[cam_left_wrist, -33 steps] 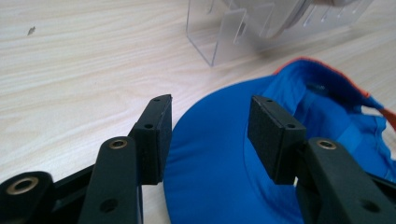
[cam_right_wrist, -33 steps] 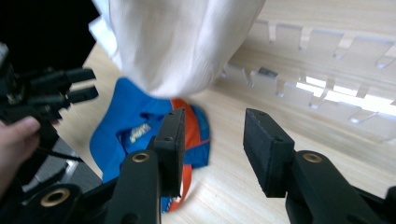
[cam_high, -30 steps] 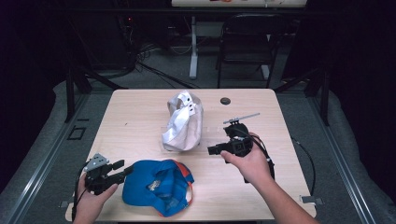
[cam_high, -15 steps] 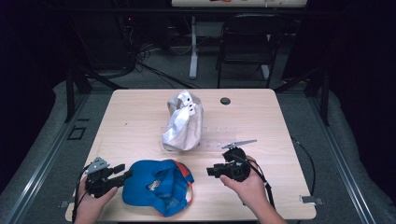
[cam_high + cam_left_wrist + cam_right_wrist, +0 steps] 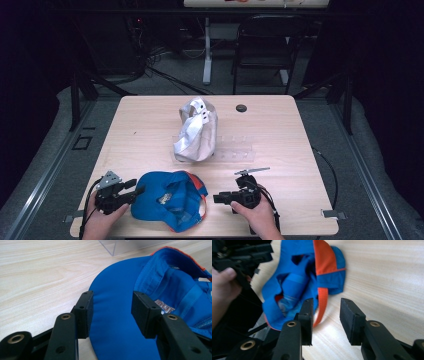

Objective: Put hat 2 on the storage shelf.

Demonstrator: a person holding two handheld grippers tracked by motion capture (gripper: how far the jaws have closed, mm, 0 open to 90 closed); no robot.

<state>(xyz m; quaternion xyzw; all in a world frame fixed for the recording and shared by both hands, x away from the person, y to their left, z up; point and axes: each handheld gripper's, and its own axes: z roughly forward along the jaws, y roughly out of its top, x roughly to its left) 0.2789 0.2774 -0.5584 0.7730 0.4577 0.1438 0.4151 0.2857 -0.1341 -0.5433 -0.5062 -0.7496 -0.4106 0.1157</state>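
- Left gripper [image 5: 111, 312]: the jaws stand wide apart, one on each side of the flat brim of the blue cap [image 5: 150, 302]. The pads do not press on the brim; bare blue fabric shows in the gap between them. Nothing is gripped.
- Left gripper, high view [image 5: 131, 188]: it is held in the person's left hand [image 5: 100, 220] at the near left corner of the table [image 5: 150, 125], with the jaw tips at the left edge of the cap.
- Right gripper [image 5: 326, 317]: the jaws are partly open and have just been closing. Bare tabletop lies in the gap; the orange strap [image 5: 322, 305] at the cap's back hangs just beside the left pad. No part of the cap is clamped.
- Right gripper, high view [image 5: 220, 198]: it is held in the person's right hand [image 5: 257, 215], lies level and points left at the cap, just beside its right edge.
- Blue cap, high view [image 5: 170, 200]: it lies upside down at the near edge of the table, between the two grippers. Orange trim runs along the rim.
- Writing: a white label [image 5: 163, 305] sewn inside the crown carries print, too blurred to read.
- Farther out: a clear plastic tray [image 5: 235, 150] lies near mid-table, with a crumpled white bag [image 5: 195, 132] resting against its left end.
- A small round black object [image 5: 241, 108] lies near the far edge.
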